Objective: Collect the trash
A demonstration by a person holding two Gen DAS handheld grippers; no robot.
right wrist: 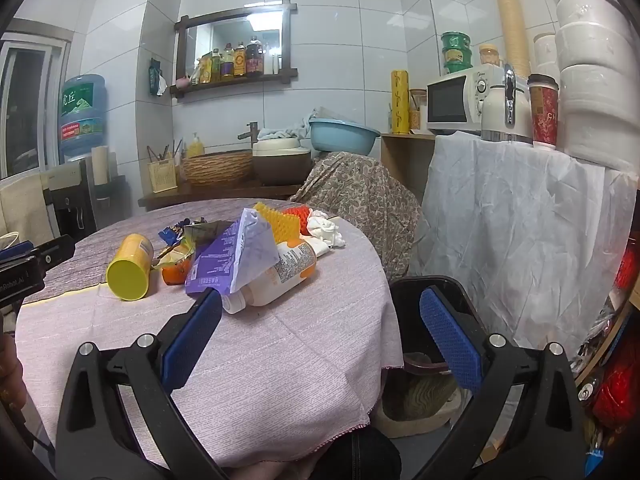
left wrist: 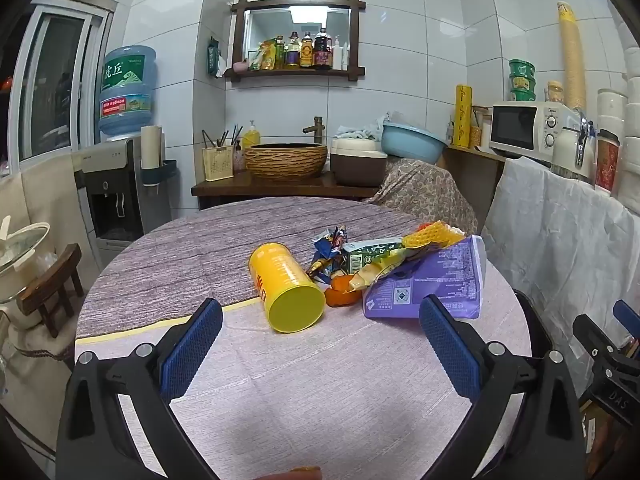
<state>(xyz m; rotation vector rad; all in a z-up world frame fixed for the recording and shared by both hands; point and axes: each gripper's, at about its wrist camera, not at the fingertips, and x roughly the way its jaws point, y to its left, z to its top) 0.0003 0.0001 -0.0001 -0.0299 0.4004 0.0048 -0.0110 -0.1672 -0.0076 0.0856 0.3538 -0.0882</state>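
Note:
A pile of trash lies on the round table (left wrist: 320, 380). A yellow can (left wrist: 286, 286) lies on its side, also in the right wrist view (right wrist: 130, 266). Beside it are an orange peel (left wrist: 340, 292), a purple packet (left wrist: 432, 280), crumpled wrappers (left wrist: 332, 248) and yellow foam mesh (left wrist: 432, 234). The right wrist view shows the purple packet (right wrist: 228, 256) over a white bottle (right wrist: 280, 276), crumpled white tissue (right wrist: 326, 230) and red mesh (right wrist: 298, 216). My left gripper (left wrist: 320, 324) is open and empty, just short of the can. My right gripper (right wrist: 320, 320) is open and empty over the table's right edge.
A dark bin (right wrist: 432, 292) stands on the floor right of the table. A cloth-draped chair (right wrist: 360, 196) is behind the table. A white-draped counter (right wrist: 520, 220) holds a microwave (right wrist: 456, 100) and kettle. A wooden stool (left wrist: 52, 284) is left of the table.

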